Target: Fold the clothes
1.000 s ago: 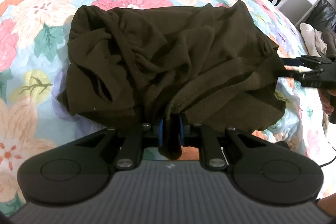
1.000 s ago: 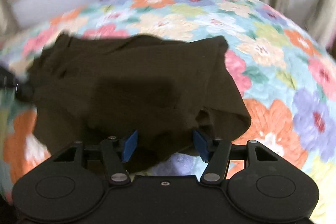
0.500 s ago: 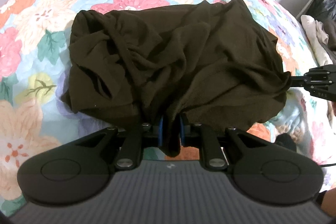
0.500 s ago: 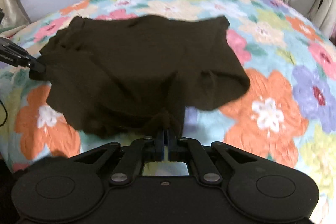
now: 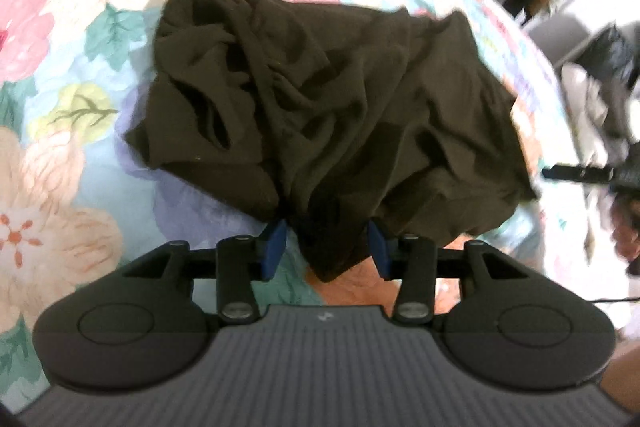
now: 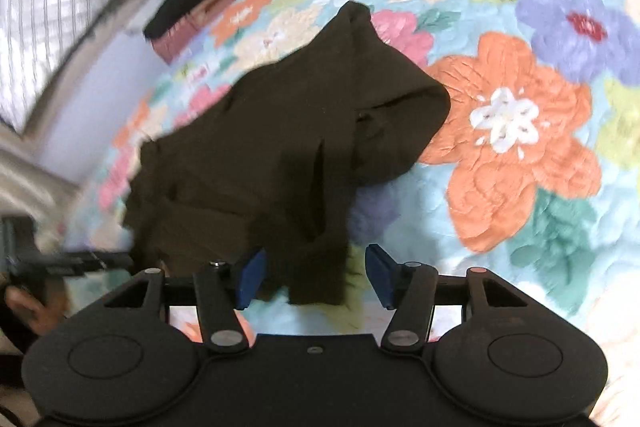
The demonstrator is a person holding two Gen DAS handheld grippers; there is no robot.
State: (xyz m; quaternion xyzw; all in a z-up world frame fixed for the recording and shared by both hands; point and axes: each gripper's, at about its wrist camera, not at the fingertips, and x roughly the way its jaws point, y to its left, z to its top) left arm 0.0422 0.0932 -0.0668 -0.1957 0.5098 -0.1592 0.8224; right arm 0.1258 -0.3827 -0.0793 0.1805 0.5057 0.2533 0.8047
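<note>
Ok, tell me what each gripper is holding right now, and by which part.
Nothing is held. The left gripper and right gripper are both opening, each with a hem edge of the dark brown garment lying loose between its pads on the floral bedspread.

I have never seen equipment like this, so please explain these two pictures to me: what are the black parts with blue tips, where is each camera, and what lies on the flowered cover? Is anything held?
There is no robot here. A person carries a hand-held gripper in each hand, and a small wide-angle camera on each one looks forward along its two fingers. That is why the flowered bedcover looks rounded.

One picture comes from the left hand-held gripper, the other from the right hand-held gripper. The blue tips are the pads that pinch things.

On the bedcover lies one dark brown garment, crumpled and not yet folded. In each picture a corner of it lies between the blue pads, but the pads stand apart and do not press on it. Both pairs of jaws are opening, so nothing is held at this moment.

At the edge of each picture you can see the other gripper.
</note>
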